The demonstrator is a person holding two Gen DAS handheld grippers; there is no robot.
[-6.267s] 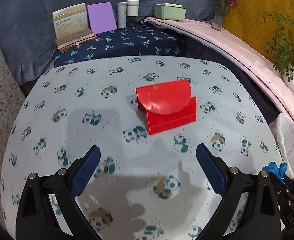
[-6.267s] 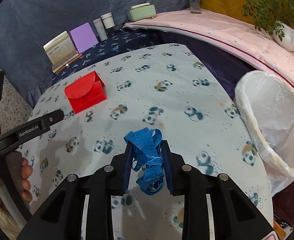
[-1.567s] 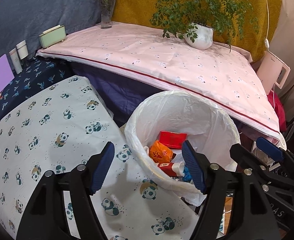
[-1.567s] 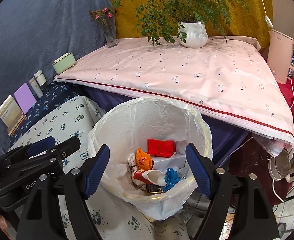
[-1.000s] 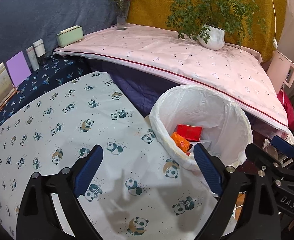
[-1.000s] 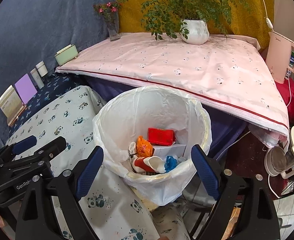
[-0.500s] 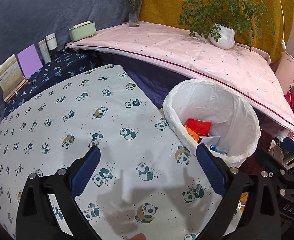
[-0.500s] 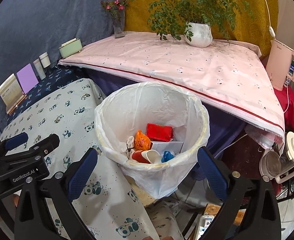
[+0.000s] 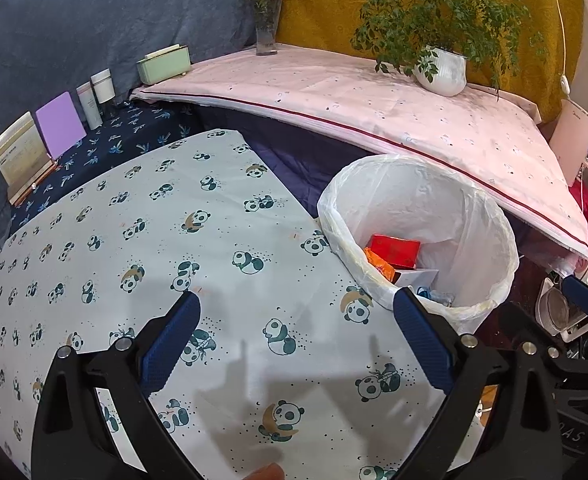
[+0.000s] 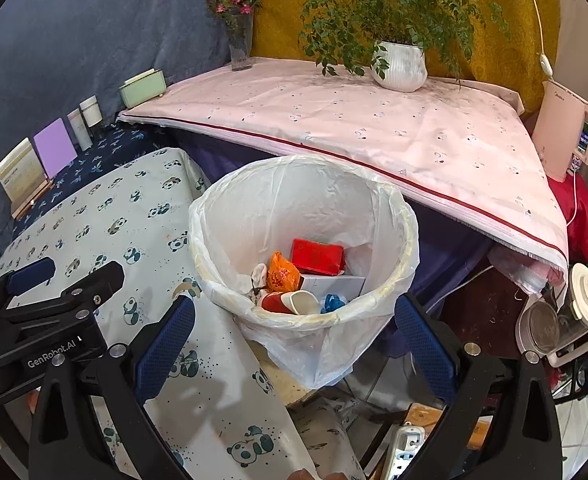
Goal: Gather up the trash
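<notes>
Trash: red box (image 10: 318,257), orange wrapper (image 10: 281,273), cup (image 10: 291,302) inside the lined bin (image 10: 408,232) beside the table (image 9: 133,240)
Left gripper (image 9: 297,334): fingers spread, empty
Right gripper (image 10: 294,334): fingers just widened, spread, empty

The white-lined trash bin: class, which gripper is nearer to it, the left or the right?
The right. The right gripper hangs open at the trash bin's near rim, nothing between its jaws. The left gripper sits open over the panda tablecloth beside the bin.
</notes>
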